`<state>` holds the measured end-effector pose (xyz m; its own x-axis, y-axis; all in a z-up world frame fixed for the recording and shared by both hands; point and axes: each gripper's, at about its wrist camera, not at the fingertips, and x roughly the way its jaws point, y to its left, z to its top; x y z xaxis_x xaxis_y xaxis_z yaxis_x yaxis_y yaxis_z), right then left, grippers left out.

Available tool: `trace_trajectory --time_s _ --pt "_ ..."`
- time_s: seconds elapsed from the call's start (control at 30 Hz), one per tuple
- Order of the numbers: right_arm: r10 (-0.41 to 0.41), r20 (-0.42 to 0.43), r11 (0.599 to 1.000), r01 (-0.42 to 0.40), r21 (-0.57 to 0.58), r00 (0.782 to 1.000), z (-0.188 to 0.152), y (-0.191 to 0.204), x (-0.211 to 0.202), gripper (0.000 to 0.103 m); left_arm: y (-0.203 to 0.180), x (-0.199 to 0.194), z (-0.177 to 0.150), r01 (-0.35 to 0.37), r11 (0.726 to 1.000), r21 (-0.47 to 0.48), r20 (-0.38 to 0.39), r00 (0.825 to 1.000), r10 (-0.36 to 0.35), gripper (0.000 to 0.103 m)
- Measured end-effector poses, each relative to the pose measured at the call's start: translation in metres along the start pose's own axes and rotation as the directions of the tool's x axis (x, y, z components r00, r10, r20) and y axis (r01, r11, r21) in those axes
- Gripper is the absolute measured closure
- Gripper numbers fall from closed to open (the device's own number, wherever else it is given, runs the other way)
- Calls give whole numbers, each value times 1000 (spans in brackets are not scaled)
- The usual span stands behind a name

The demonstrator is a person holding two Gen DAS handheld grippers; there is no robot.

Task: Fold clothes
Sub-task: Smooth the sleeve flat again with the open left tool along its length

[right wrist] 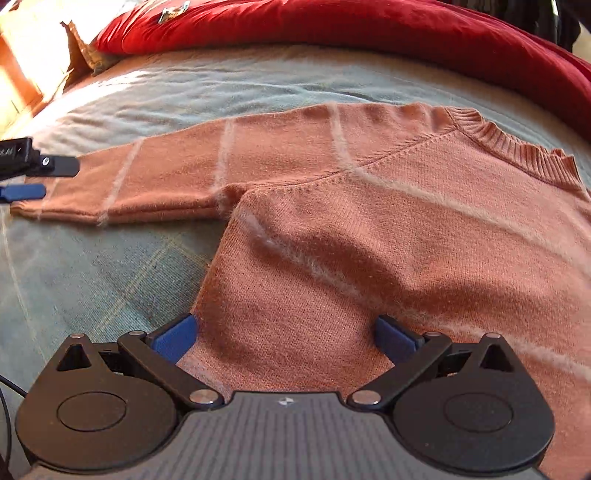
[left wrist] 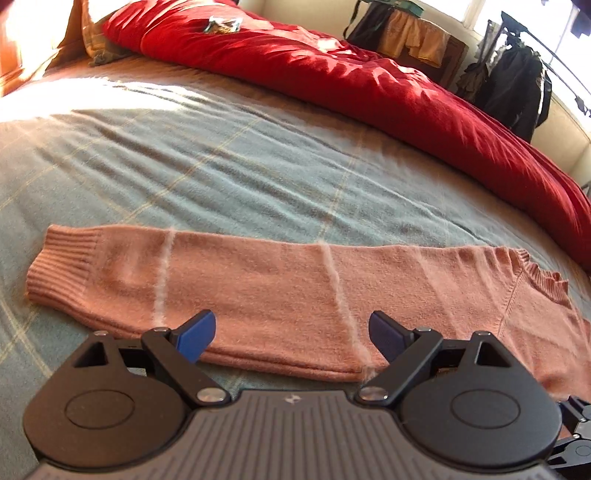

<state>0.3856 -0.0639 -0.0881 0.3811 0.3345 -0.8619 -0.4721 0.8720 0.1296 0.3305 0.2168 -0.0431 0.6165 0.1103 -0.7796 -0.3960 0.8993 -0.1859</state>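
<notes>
A salmon-pink knit sweater with thin pale stripes lies flat on the bed. Its left sleeve stretches sideways, ribbed cuff at the far left, ribbed collar at the upper right. My left gripper hovers over the sleeve's near edge, blue pads wide apart, nothing between them. My right gripper stands open over the sweater's body near its left side seam, gripping nothing. The left gripper's fingertips also show at the left edge of the right wrist view, by the cuff end.
A grey-green checked blanket covers the bed. A bunched red duvet runs along the far side, with a small crumpled wrapper on it. Dark jackets hang at the far right. A wooden headboard is at the far left.
</notes>
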Motion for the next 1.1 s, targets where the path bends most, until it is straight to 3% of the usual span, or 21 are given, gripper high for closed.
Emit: trace_trajectory --time_s 0.13,0.2,0.3,0.5,0.67,0.87,0.97,1.1 --pt "13 -29 1000 -13 -14 1000 3 -3 2 0 -10 25 2 1 998 57 -24 1000 1 13" --pt "19 -40 999 -20 -30 999 4 -3 2 0 -1 36 -4 4 1000 13 -69 998 -3 13" --pt "15 -35 998 -17 -59 999 1 -2 2 0 8 29 -18 38 999 1 -47 998 -37 10" --pt "-10 -42 999 9 -35 999 3 1 6 0 11 27 -22 80 996 38 -75 994 -77 2" --pt "-16 -52 999 14 -44 999 5 2 8 0 19 16 -7 71 997 -44 -57 996 -73 2" --pt "-20 -38 998 18 -54 999 3 3 8 0 69 17 19 -41 989 -144 28 999 46 2" --pt "-29 -28 999 28 -45 999 2 4 8 0 101 23 16 -31 968 -249 20 999 37 2" --pt "-33 -38 999 32 -34 999 5 4 9 0 120 14 1 28 956 -292 44 999 -16 2"
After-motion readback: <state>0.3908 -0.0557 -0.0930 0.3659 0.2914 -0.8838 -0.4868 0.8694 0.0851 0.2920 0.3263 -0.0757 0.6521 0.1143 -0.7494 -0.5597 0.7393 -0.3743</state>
